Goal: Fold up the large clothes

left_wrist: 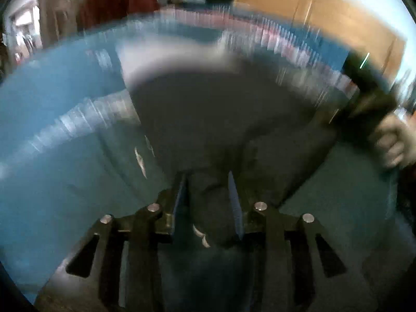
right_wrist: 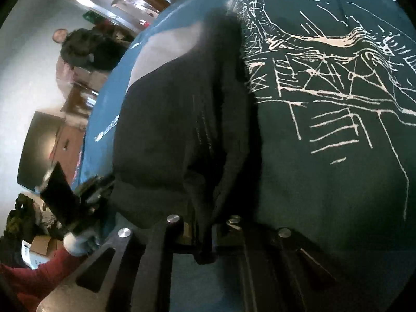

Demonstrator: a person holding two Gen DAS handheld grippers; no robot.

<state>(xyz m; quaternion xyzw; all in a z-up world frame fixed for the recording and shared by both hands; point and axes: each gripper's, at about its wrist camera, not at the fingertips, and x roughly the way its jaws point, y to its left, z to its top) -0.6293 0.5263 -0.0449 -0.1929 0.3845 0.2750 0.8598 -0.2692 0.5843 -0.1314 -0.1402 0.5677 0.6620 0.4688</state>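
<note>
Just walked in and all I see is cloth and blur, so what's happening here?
A person is folding a large dark garment over a blue printed cloth, with a handheld gripper in each hand. The right gripper is pinched on a bunched fold of the garment. The left gripper has the same dark fabric between its fingers, though its view is badly motion-blurred. The fold is not finished.

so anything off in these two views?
Nothing damaged or spilled. The dark garment hangs bunched from both grippers' jaws over the blue printed cloth, not flat. The left wrist view is badly motion-blurred.
</note>
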